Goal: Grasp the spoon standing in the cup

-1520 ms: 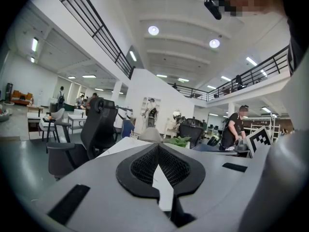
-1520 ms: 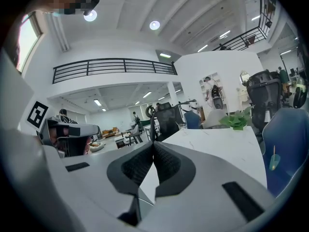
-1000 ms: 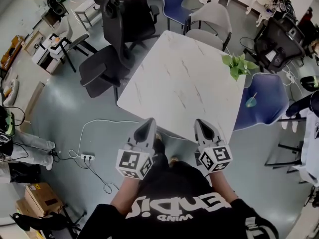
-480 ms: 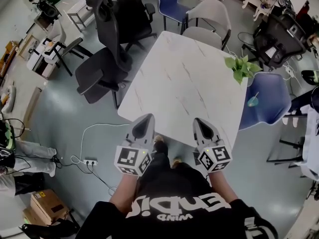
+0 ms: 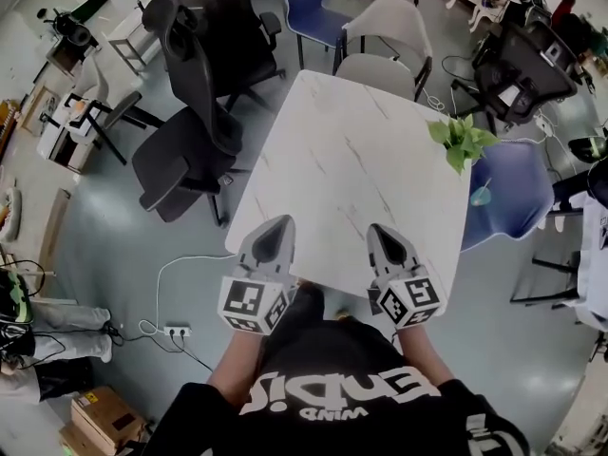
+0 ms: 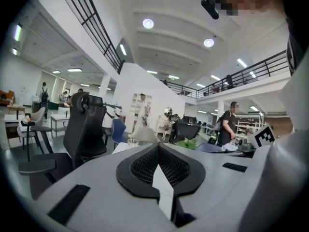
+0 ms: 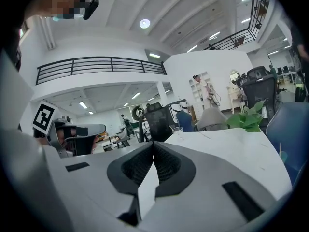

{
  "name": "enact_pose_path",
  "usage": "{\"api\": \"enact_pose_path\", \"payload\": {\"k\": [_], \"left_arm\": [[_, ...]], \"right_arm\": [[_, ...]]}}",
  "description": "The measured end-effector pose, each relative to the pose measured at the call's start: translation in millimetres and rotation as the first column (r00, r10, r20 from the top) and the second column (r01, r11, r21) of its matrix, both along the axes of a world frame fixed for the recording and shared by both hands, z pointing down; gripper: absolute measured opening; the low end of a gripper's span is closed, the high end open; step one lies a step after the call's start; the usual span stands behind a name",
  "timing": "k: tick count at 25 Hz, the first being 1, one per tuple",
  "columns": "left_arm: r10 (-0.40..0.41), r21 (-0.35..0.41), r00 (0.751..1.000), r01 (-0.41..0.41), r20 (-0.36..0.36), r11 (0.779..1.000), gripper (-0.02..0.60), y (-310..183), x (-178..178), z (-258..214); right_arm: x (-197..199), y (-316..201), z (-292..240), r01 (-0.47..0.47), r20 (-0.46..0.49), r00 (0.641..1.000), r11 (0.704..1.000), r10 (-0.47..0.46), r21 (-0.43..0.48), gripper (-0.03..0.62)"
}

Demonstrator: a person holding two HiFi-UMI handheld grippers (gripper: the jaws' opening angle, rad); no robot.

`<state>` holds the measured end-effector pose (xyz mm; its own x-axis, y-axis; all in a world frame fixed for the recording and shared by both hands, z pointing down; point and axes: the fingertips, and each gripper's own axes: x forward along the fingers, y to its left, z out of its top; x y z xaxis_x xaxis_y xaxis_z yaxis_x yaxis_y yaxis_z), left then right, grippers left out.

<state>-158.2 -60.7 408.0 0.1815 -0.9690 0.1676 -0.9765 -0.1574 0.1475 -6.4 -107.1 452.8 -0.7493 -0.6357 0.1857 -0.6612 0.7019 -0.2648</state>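
White marble table (image 5: 351, 160), office floor around it. My left gripper (image 5: 275, 231) and right gripper (image 5: 382, 236): both clenched, nothing between the jaws, at the table's near edge. Glass cup (image 7: 177, 129): far end of the table, well apart from both; spoon too small to make out.

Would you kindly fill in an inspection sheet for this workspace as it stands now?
Surface: white marble-patterned table.
Job's things: clear cup at the table's far side; spoon too small to make out.
Clutter: green plant at the table's right edge.
Grippers: left gripper and right gripper both shut, empty, over the near edge.
Cables: white cable and power strip on the floor, left.
Surroundings: black office chairs, grey chair, blue chair.
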Motion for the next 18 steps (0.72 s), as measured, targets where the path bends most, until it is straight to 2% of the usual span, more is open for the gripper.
{"api": "enact_pose_path", "payload": {"k": [11,18], "left_arm": [[0.085,0.013,0.996,-0.084,-0.021,0.996,0.014,-57.2,-32.0,-7.4],[0.085,0.022,0.996,-0.085,-0.028,0.996,0.014,-79.3,-33.2,-13.4]], "right_arm": [[-36.0,-45.1,-17.3,-0.062,-0.033,0.997,0.997,0.063,0.035,0.012],[-31.2,-62.5,-26.7,-0.068,-0.048,0.996,0.997,0.07,0.042,0.012]]}}
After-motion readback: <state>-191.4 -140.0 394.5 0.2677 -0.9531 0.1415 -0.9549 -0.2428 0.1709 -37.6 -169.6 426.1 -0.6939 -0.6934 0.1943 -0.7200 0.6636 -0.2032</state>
